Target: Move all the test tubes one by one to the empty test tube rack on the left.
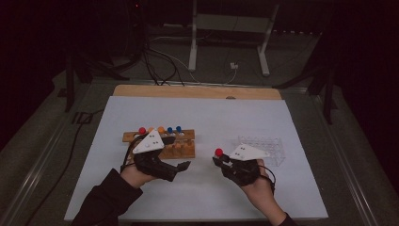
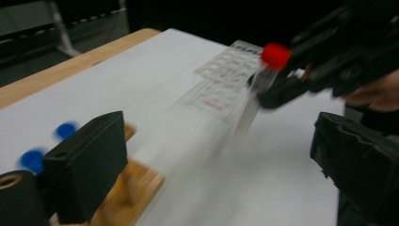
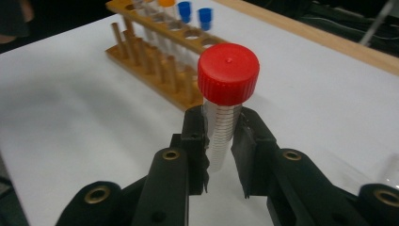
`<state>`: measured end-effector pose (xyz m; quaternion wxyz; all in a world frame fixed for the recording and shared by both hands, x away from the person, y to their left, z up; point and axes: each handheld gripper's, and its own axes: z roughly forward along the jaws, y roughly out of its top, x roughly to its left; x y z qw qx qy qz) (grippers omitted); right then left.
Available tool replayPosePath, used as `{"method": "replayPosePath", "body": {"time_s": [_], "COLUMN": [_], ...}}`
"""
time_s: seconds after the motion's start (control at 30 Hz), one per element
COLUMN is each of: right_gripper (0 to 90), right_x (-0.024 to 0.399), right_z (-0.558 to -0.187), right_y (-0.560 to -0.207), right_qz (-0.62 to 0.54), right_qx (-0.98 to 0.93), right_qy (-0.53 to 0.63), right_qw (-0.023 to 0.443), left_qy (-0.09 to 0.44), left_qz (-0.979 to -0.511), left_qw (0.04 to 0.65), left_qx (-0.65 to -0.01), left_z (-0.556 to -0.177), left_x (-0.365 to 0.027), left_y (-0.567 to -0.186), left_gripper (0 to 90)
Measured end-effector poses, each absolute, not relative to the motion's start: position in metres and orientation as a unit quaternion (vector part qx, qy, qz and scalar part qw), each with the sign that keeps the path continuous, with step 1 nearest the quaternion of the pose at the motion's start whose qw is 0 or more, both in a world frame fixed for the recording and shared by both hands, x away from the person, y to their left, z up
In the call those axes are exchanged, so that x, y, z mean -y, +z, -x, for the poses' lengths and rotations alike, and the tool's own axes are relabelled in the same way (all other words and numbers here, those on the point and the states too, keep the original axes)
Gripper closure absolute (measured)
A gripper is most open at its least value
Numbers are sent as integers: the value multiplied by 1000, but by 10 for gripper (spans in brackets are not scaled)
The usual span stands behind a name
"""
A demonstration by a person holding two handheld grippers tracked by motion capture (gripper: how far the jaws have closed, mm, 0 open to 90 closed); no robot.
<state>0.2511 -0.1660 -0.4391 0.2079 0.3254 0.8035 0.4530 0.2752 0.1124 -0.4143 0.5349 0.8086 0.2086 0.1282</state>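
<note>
The right gripper (image 3: 221,141) pinches a red-capped tube (image 3: 225,101) upright. The clear rack (image 1: 261,149) stands just beside it, on the side away from the wooden rack (image 1: 181,147). The left gripper (image 1: 181,167) (jaws spread, empty) is farther off.

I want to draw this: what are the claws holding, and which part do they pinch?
The right claw pinches the red-capped tube on its clear body, just below the cap. The left claw holds nothing.

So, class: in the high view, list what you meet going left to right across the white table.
Wooden tube rack → left tool → red-capped tube in the right tool → clear plastic rack.
</note>
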Motion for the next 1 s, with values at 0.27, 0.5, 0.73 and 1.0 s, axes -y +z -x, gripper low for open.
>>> {"method": "replayPosePath", "body": {"time_s": [0.27,0.5,0.73,1.0], "right_gripper": [750,750,750,747], "right_x": [153,149,149,151], "right_z": [-247,-246,-245,-247], "right_y": [-448,-449,-449,-449], "right_qz": [-306,-301,-301,-304], "right_qx": [-819,-823,-822,-821], "right_qy": [444,443,446,447], "right_qw": [195,190,188,184], "left_qy": [113,105,104,116], "left_qz": [-818,-823,-830,-833], "left_qw": [536,535,528,522], "left_qx": [-174,-157,-147,-142], "left_z": [-274,-276,-276,-277], "left_x": [-80,-62,-50,-49], "left_y": [-417,-421,-425,-424], "left_gripper": [323,494,611,716]}}
